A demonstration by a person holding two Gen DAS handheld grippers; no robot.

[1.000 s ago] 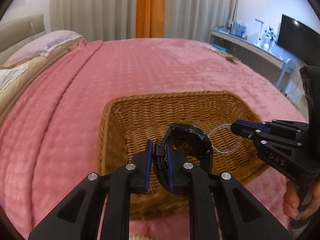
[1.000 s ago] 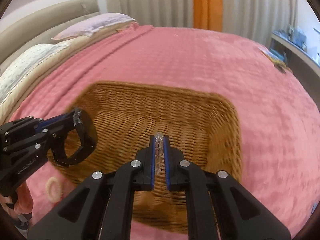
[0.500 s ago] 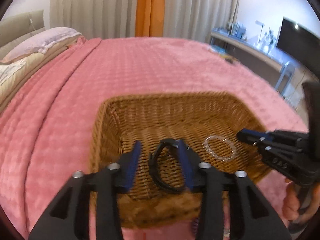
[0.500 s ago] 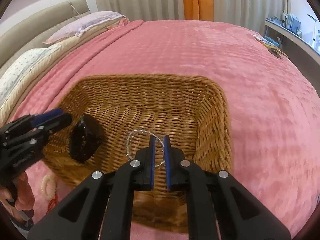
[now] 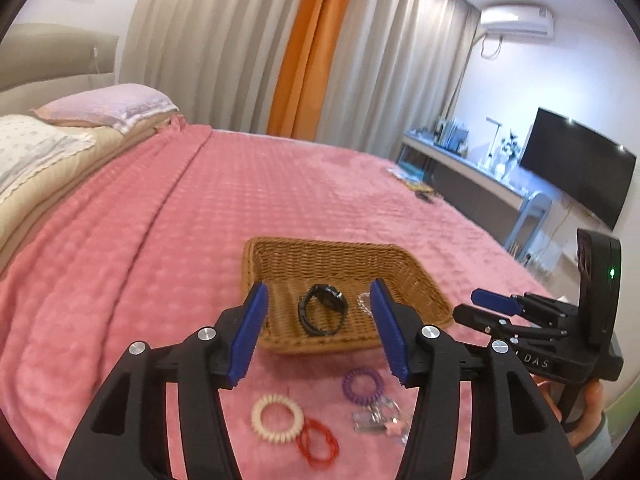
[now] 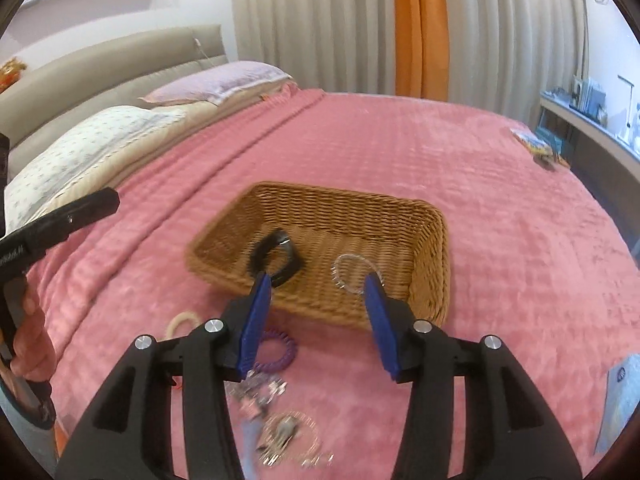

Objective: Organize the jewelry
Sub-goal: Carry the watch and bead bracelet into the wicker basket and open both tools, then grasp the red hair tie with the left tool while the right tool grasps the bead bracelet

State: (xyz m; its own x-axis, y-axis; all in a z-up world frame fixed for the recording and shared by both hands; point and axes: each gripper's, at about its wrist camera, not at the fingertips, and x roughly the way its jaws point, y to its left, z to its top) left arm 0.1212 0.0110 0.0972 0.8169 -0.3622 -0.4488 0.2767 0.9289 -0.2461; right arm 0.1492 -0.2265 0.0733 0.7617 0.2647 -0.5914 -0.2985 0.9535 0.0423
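A wicker basket (image 5: 280, 252) (image 6: 432, 240) sits on the pink bedspread. In it lie a black watch (image 5: 322, 314) (image 6: 276, 258) and a clear bead bracelet (image 6: 354, 272) (image 5: 362, 300). My left gripper (image 5: 320, 336) is open and empty, raised back from the basket's near edge. My right gripper (image 6: 316, 320) is open and empty, also back from the basket; it shows in the left wrist view (image 5: 500, 306). In front of the basket lie a purple coil band (image 5: 362, 384) (image 6: 276, 350), a cream coil band (image 5: 276, 418) (image 6: 182, 322), a red band (image 5: 318, 442) and a small metal cluster (image 5: 378, 420) (image 6: 280, 432).
Pillows (image 5: 104, 104) and a headboard (image 6: 100, 76) are at the far left. A desk with a monitor (image 5: 576, 164) stands beyond the bed's right edge. Small items (image 6: 538, 146) lie at the far right of the bed. A pale card (image 6: 620, 400) lies at the right.
Both grippers let go of the watch and the bracelet into the basket, opened wide, and pulled back and up. The loose bands in front of the basket have come into view.
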